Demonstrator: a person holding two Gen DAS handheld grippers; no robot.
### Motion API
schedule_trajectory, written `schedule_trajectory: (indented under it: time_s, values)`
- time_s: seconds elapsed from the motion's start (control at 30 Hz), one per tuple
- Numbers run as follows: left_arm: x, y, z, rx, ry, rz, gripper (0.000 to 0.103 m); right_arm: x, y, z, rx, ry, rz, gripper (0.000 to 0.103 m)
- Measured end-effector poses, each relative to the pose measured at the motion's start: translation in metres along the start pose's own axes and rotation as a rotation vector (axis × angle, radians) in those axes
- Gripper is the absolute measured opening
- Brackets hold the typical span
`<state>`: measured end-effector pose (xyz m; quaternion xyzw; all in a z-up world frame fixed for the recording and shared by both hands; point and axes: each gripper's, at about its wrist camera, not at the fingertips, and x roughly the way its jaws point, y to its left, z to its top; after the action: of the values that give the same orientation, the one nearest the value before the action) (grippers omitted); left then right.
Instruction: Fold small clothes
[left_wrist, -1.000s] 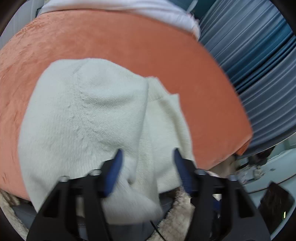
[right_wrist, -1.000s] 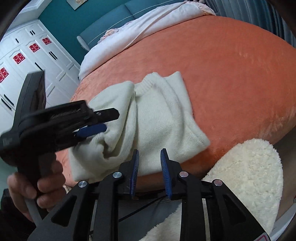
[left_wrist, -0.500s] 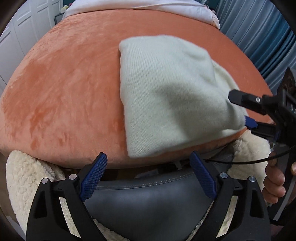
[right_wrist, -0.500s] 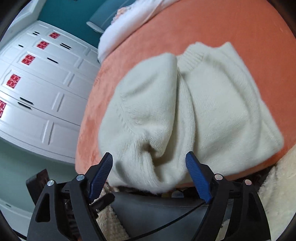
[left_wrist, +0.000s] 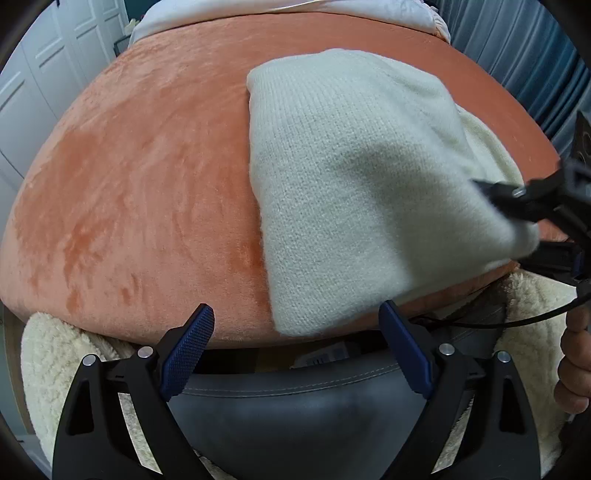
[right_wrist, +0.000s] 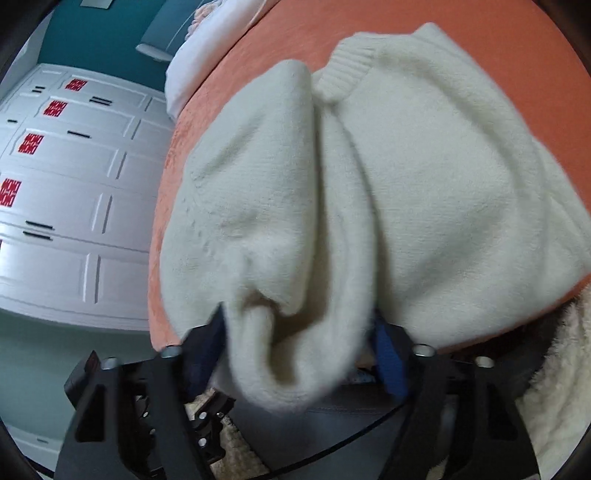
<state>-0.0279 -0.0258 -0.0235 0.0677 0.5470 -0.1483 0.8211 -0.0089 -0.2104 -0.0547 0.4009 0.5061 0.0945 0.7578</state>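
Observation:
A cream knitted sweater (left_wrist: 354, 177) lies folded on the orange plush bed cover (left_wrist: 147, 192), near its front edge. My left gripper (left_wrist: 297, 341) hangs open just off that edge, below the sweater's hem, with nothing between its blue pads. My right gripper (right_wrist: 297, 332) is closing on a bunched fold of the sweater (right_wrist: 295, 229). The cloth fills the gap and touches both pads. In the left wrist view the right gripper (left_wrist: 524, 225) grips the sweater's near right corner, and a hand (left_wrist: 572, 369) shows below it.
A fluffy cream blanket (left_wrist: 55, 354) and a grey padded edge (left_wrist: 314, 402) lie under the bed's front rim. White bedding (left_wrist: 295, 7) lies at the far end. White wardrobe doors (right_wrist: 66, 192) stand to the left and blue curtains (left_wrist: 524, 48) to the right.
My left gripper let go of the sweater, opened wide and drew back off the bed's edge. My right gripper opened, moved onto the bunched fold and now has it between its pads.

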Motion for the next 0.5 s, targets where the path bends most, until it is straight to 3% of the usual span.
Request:
schedule_trajectory:
  time_s: [0.03, 0.07, 0.2, 0.27, 0.33, 0.4, 0.47, 0.5]
  values:
    - [-0.004, 0.001, 0.001, -0.006, -0.009, -0.005, 0.088, 0.002, 0.010, 0.001, -0.032, 0.004, 0.005, 0.024]
    - [-0.008, 0.000, 0.002, -0.006, -0.020, -0.012, 0.088, -0.003, 0.025, 0.003, -0.083, -0.023, -0.009, 0.020]
    - [-0.034, -0.003, 0.009, -0.005, -0.099, -0.044, 0.089, -0.078, 0.081, 0.018, -0.259, -0.240, 0.091, 0.015]
    - [-0.037, -0.007, 0.013, 0.000, -0.119, -0.064, 0.092, -0.112, 0.086, 0.025, -0.306, -0.338, 0.070, 0.015]
    - [-0.027, -0.014, 0.016, 0.020, -0.103, -0.039, 0.091, -0.123, 0.064, 0.035, -0.282, -0.371, 0.009, 0.015]
    - [-0.013, -0.021, 0.016, 0.032, -0.069, -0.033, 0.092, -0.104, 0.008, 0.048, -0.204, -0.310, -0.122, 0.017]
    - [-0.006, -0.026, 0.018, 0.026, -0.034, -0.053, 0.092, -0.068, -0.049, 0.056, -0.104, -0.170, -0.260, 0.019]
    - [-0.006, -0.030, 0.018, 0.030, -0.025, -0.060, 0.091, -0.061, -0.067, 0.052, -0.055, -0.143, -0.246, 0.019]
